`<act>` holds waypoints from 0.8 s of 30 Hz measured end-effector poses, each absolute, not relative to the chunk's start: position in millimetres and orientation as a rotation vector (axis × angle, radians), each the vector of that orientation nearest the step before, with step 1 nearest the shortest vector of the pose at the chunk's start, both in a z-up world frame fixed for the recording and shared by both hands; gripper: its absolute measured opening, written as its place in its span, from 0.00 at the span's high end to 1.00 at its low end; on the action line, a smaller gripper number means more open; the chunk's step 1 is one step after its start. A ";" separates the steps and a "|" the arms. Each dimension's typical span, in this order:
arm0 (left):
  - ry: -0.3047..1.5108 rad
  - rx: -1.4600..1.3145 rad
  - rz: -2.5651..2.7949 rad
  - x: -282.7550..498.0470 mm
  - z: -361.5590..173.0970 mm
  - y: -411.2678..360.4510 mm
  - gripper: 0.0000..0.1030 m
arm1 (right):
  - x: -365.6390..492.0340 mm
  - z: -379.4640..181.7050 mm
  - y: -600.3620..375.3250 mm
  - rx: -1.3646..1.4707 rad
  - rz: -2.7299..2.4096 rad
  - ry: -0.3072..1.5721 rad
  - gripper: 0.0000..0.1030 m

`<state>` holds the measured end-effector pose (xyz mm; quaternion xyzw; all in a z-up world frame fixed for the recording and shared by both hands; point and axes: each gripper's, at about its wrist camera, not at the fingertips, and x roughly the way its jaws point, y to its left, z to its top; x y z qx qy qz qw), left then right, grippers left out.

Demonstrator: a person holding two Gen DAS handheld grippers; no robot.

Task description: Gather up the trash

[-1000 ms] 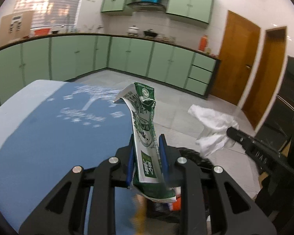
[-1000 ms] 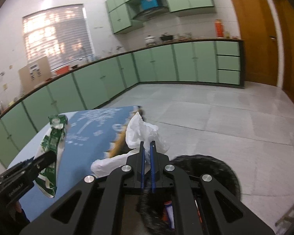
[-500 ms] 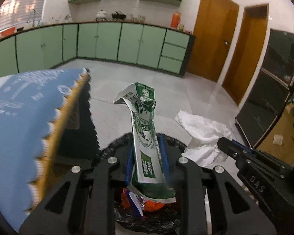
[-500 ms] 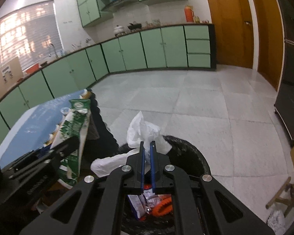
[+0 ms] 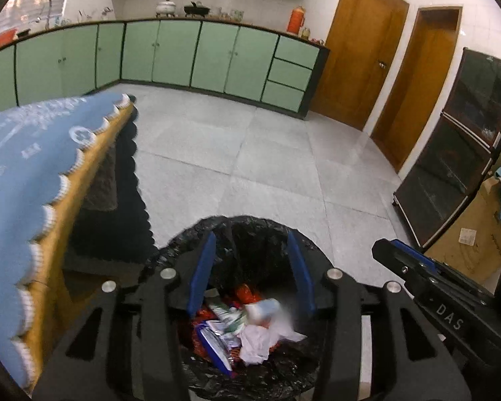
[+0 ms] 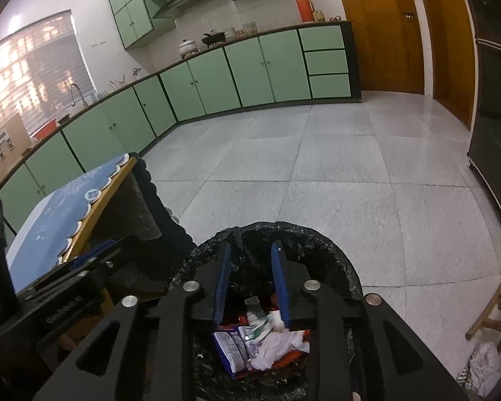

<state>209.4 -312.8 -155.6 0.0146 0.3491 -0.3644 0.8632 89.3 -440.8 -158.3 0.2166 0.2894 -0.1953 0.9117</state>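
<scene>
A bin lined with a black bag (image 5: 250, 230) (image 6: 317, 234) stands on the floor beside the table. My left gripper (image 5: 250, 244) is open and empty right above it. My right gripper (image 6: 250, 250) is open and empty above it too, and shows at the right of the left wrist view (image 5: 404, 260). Inside the bin lie a crumpled white tissue (image 5: 257, 341) (image 6: 277, 347), a green and white carton (image 5: 230, 314) (image 6: 260, 327), a blue and white wrapper (image 5: 213, 341) (image 6: 232, 347) and orange wrappers (image 5: 247, 294).
A table with a blue scalloped cloth (image 5: 23, 167) (image 6: 66, 214) stands left of the bin. Green kitchen cabinets (image 5: 197, 56) line the far walls. Wooden doors (image 5: 360, 50) and a dark glass cabinet (image 5: 457, 153) are at the right. The floor is grey tile (image 6: 317, 167).
Both grippers have opened over the bin. The green carton has left the left gripper and the white tissue has left the right gripper; both now lie in the bin.
</scene>
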 end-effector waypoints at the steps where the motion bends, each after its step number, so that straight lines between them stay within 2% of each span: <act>1: 0.719 0.031 -0.754 207.8 -150.7 -308.6 0.55 | 88.7 -155.6 -438.8 0.440 -0.403 0.591 0.68; 2: 0.711 0.029 -0.744 206.1 -146.0 -304.9 0.53 | 87.6 -153.2 -436.2 0.432 -0.404 0.585 0.63; 7: 0.680 0.010 -0.699 197.2 -121.5 -277.1 0.48 | 82.6 -133.5 -421.4 0.386 -0.393 0.555 0.49; 10: 0.659 0.008 -0.663 188.5 -107.0 -258.1 0.42 | 78.2 -121.2 -410.5 0.360 -0.386 0.543 0.40; 12: 0.644 0.007 -0.627 181.9 -96.8 -243.1 0.35 | 73.2 -112.5 -403.4 0.347 -0.379 0.537 0.25; 15: 0.625 0.015 -0.598 173.4 -83.3 -224.1 0.31 | 65.0 -99.3 -389.1 0.333 -0.351 0.524 0.14; 18: 0.604 0.027 -0.564 162.6 -70.2 -204.8 0.26 | 57.8 -87.6 -372.5 0.303 -0.319 0.520 0.09; 24: 0.591 0.032 -0.504 142.4 -51.3 -167.8 0.23 | 44.8 -63.3 -342.0 0.276 -0.249 0.497 0.07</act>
